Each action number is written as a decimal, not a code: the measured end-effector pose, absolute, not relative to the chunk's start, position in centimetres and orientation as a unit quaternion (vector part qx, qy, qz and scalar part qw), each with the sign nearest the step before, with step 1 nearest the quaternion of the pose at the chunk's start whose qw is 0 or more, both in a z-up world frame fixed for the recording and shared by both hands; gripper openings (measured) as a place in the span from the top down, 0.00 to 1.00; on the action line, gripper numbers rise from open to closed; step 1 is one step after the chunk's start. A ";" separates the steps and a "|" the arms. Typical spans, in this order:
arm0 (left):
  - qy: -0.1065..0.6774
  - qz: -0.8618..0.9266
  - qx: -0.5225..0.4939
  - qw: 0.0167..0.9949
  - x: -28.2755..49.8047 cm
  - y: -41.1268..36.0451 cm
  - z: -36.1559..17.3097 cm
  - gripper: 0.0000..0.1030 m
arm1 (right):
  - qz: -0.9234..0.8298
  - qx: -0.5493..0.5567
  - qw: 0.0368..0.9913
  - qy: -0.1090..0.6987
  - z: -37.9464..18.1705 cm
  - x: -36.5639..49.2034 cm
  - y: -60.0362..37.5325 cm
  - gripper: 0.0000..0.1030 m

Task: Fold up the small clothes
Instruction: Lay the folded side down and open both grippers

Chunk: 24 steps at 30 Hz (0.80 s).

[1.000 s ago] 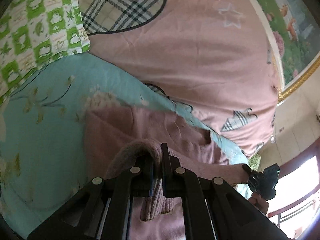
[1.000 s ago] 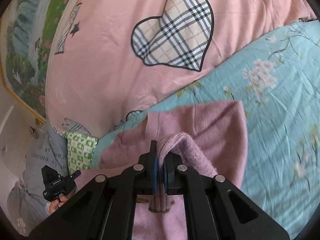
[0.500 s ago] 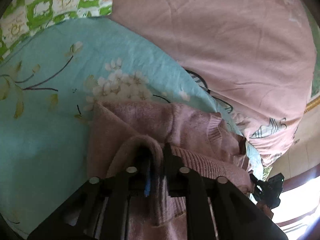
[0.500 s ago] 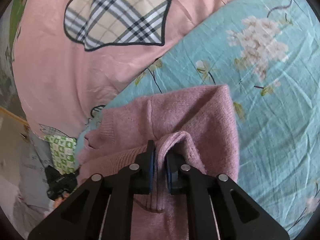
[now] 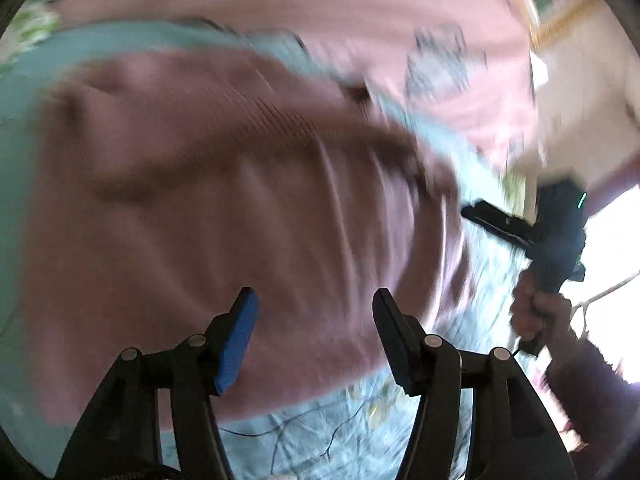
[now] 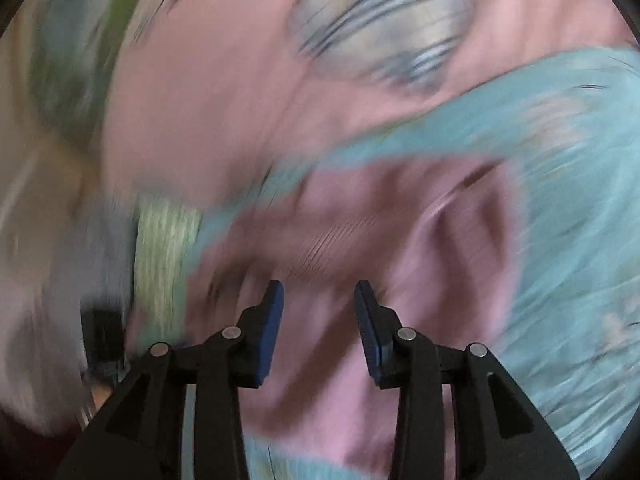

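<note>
Pink sweater released: both jaws just opened, nothing clamped. Left gripper jaws well apart over knit; right gripper jaws apart, fabric beneath, untouched. Sweater laid on teal floral sheet, fold dropped. Right gripper seen at three o'clock. Next fold judged pending.

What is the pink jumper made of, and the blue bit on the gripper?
The pink jumper looks like soft knitted wool or acrylic: fine ribbed lines show across it, with a matte, fuzzy look. The blue pad on the left gripper's black fingers looks like matte rubber or foam, though blur leaves that unsure.
</note>
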State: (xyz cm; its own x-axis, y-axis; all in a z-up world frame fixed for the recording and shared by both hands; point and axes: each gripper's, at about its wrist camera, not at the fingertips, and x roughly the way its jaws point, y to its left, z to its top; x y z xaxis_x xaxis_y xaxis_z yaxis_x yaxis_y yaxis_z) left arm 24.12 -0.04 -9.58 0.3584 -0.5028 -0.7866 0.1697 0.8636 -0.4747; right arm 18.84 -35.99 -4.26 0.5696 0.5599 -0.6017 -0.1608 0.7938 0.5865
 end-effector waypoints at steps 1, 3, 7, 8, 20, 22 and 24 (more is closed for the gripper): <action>0.538 -0.206 -0.132 0.807 24.5 -1.2 -10.4 0.42 | 0.242 0.194 0.843 0.439 -4.8 18.8 -33.5 0.63; 0.548 -0.200 -0.101 0.806 25.7 -2.1 -11.4 0.42 | 0.286 0.126 0.819 0.482 -6.3 19.2 -29.6 0.63; 0.535 -0.212 -0.068 0.815 29.2 -1.9 -11.2 0.42 | 0.308 0.077 0.802 0.506 -8.4 21.8 -27.4 0.63; 0.533 -0.202 -0.054 0.820 30.1 -1.6 -11.0 0.42 | 0.302 0.071 0.801 0.512 -8.9 23.1 -27.7 0.63; 0.459 -0.082 -0.186 0.865 37.9 8.1 -8.9 0.49 | 0.101 0.253 0.878 0.394 -6.9 30.1 -40.8 0.63; 0.446 -0.052 -0.198 0.871 37.8 8.9 -8.5 0.49 | 0.050 0.275 0.886 0.369 -6.4 29.6 -42.3 0.63; 0.434 -0.010 -0.202 0.878 37.3 9.5 -7.8 0.40 | 0.013 0.292 0.885 0.362 -6.1 28.8 -43.6 0.62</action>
